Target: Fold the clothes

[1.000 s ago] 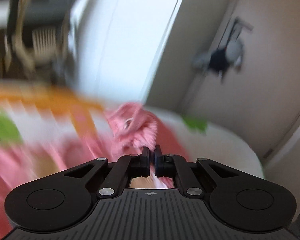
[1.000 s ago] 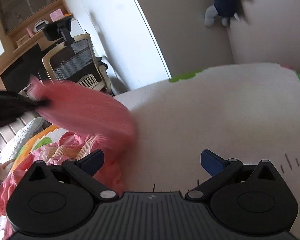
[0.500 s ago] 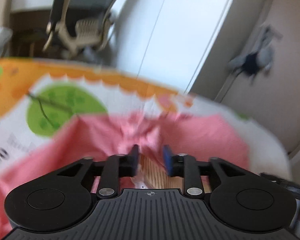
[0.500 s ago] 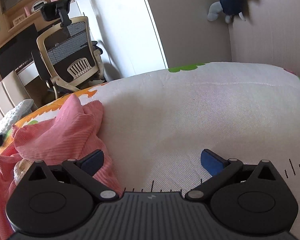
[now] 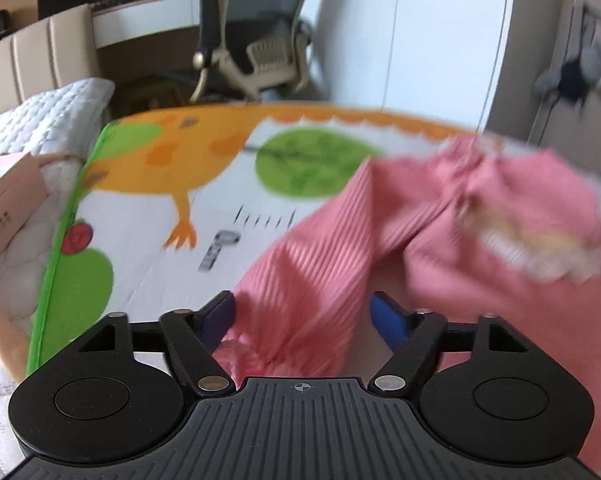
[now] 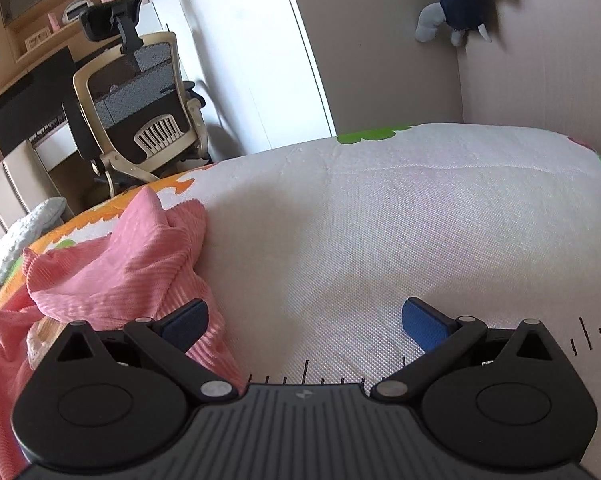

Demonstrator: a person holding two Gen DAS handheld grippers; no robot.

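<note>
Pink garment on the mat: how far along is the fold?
Done: the pink garment lies on the play mat, but bunched, with no fold visible. In hand: nothing. The left gripper is open with cloth between its fingers; the right gripper is open over bare mat. Left: spreading it flat, then every fold.

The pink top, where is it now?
The pink top lies crumpled on the play mat, at the left of the right wrist view beside the open right gripper, with the office chair behind.
</note>
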